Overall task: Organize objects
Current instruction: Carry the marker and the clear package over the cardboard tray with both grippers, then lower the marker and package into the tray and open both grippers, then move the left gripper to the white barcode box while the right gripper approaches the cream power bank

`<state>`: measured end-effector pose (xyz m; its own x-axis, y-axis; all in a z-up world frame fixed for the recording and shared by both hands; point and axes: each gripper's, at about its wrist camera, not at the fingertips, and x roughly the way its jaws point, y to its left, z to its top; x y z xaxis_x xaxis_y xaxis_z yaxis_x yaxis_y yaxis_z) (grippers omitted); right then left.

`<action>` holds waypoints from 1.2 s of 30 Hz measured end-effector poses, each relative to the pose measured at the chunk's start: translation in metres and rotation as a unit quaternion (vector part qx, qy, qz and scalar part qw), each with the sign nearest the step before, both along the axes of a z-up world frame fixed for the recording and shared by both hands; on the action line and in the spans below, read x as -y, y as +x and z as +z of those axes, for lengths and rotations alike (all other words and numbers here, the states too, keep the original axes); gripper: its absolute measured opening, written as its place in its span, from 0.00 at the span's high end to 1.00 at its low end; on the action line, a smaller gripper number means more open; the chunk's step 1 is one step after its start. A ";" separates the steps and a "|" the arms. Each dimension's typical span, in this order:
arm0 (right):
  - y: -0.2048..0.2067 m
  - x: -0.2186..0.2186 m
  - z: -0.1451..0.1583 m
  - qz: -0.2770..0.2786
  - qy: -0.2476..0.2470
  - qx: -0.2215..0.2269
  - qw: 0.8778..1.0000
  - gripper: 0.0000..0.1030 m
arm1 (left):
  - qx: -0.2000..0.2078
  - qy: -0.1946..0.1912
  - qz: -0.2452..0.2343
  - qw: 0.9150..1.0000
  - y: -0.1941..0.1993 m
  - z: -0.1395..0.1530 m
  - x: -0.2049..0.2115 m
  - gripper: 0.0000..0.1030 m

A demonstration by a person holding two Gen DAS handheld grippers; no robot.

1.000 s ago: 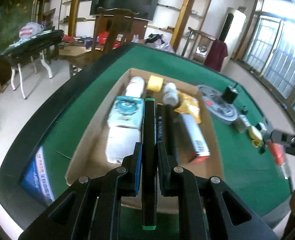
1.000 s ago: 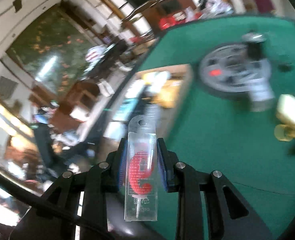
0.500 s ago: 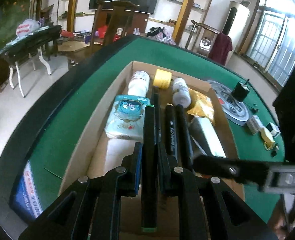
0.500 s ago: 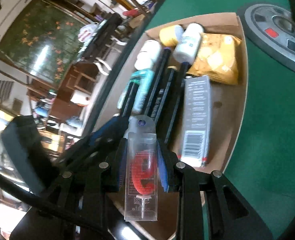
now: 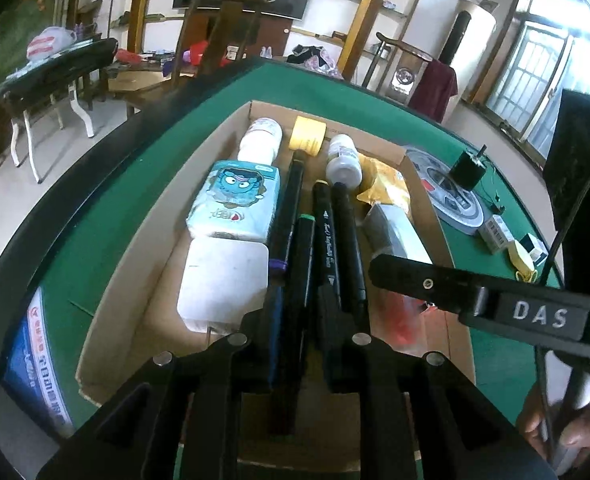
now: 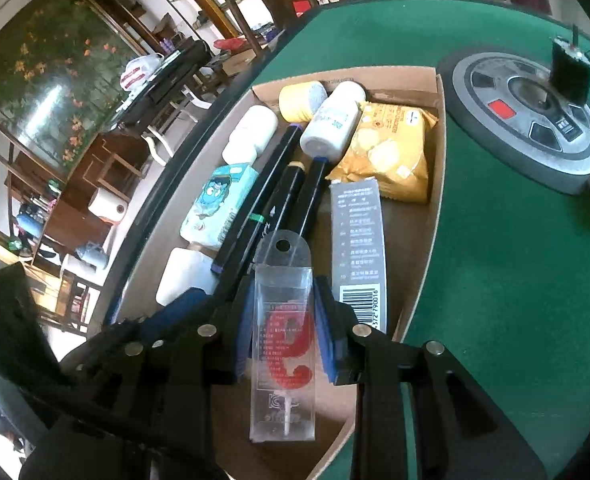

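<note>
Markers (image 5: 337,236), bottles and snacks are held in the cardboard box (image 5: 135,248); at 6 o'clock, the left gripper (image 5: 299,320) is clamped on a green-tipped marker (image 5: 301,264), the right gripper (image 6: 283,320) on a clear packet (image 6: 283,340).

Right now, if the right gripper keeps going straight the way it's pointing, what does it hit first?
Probably the grey barcode box or the black markers in the cardboard tray, just ahead of the clear packet that the right gripper holds; depth is unclear.
</note>
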<state>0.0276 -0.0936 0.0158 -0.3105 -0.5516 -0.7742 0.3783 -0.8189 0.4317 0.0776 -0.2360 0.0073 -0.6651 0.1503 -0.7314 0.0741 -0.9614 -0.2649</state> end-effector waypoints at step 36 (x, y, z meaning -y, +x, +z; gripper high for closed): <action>0.059 -0.137 0.061 -0.095 0.043 -0.186 0.977 0.42 | -0.132 -0.235 0.024 0.963 0.039 0.088 -0.131 0.28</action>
